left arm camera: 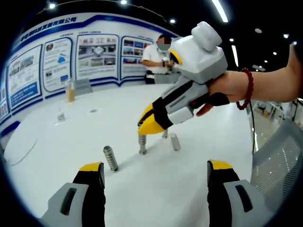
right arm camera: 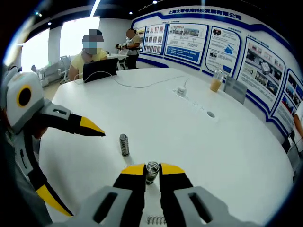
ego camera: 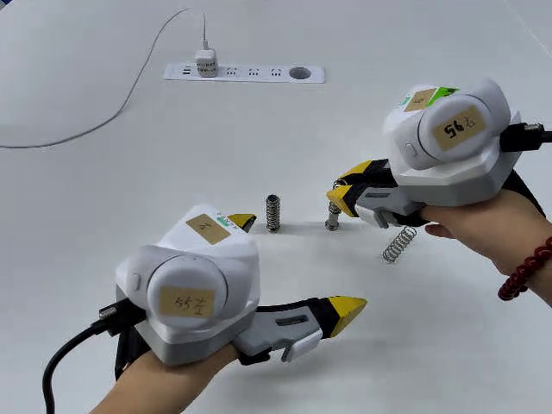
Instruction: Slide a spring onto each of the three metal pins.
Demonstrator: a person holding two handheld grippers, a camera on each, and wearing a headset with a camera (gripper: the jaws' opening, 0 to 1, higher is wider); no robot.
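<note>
One pin [ego camera: 272, 212] stands upright on the white table with a spring around it; it also shows as the sprung pin [left arm camera: 111, 157] and pin [right arm camera: 124, 144]. To its right, my right gripper [ego camera: 341, 196] is shut on a spring [right arm camera: 152, 171] sitting on a second pin [ego camera: 333, 217], whose base [left arm camera: 142, 144] shows below the yellow tips. A loose spring [ego camera: 398, 244] lies flat near the right hand; it shows again as the spring [right arm camera: 156, 220]. My left gripper [ego camera: 293, 263] hovers in front of the pins, open wide and holding nothing [left arm camera: 156, 170].
A white power strip [ego camera: 244, 72] with a plugged charger and cable lies at the far side of the table [ego camera: 129, 172]. A cup [right arm camera: 216, 84] stands farther back. Seated people with a laptop [right arm camera: 99, 68] are at the table's far end.
</note>
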